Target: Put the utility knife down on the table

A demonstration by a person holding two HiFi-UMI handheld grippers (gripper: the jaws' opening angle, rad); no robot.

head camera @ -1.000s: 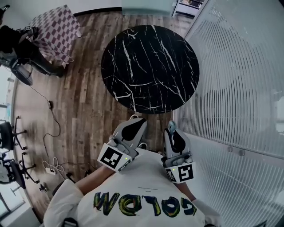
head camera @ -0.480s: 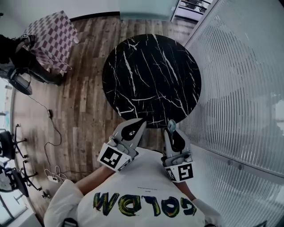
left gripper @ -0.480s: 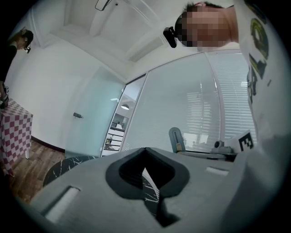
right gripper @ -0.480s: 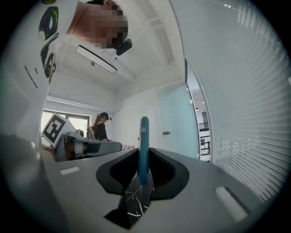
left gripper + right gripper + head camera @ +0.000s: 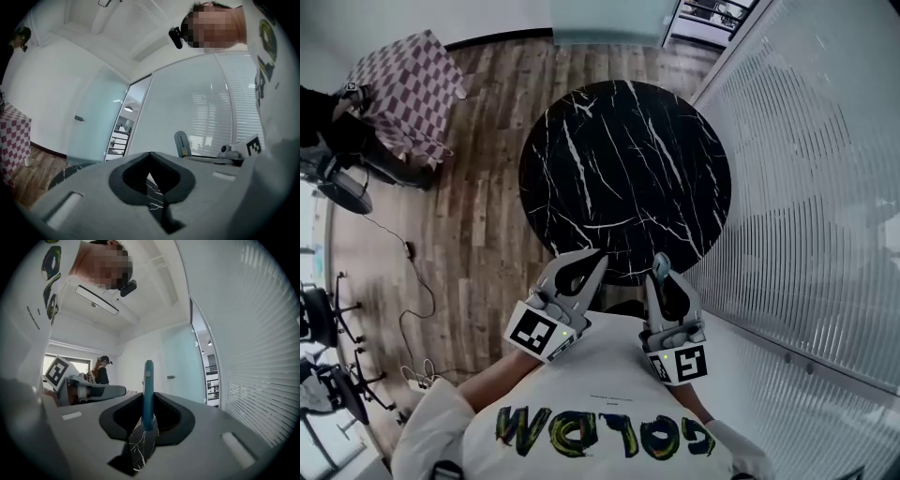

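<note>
A round black marble table [image 5: 623,178] stands on the wooden floor ahead of me. My right gripper [image 5: 661,274] is held level at chest height, its tip at the table's near edge. It is shut on a teal utility knife [image 5: 148,394], which stands upright between the jaws and also shows as a knife [image 5: 660,263] from above. My left gripper [image 5: 591,258] is held level beside it, also at the table's near edge. Its jaws are shut, with only a thin slit and nothing between them in the left gripper view [image 5: 151,180].
A glass wall with blinds [image 5: 806,187] runs close along the right. A checkered-cloth table [image 5: 408,80] and a person in black [image 5: 328,122] are at the far left. Office chairs [image 5: 314,314] and floor cables [image 5: 408,272] lie to the left.
Both grippers have moved forward together toward the marble table, which now sits nearer in the head view. Their tips now reach its near edge. The grip on the knife is unchanged.
</note>
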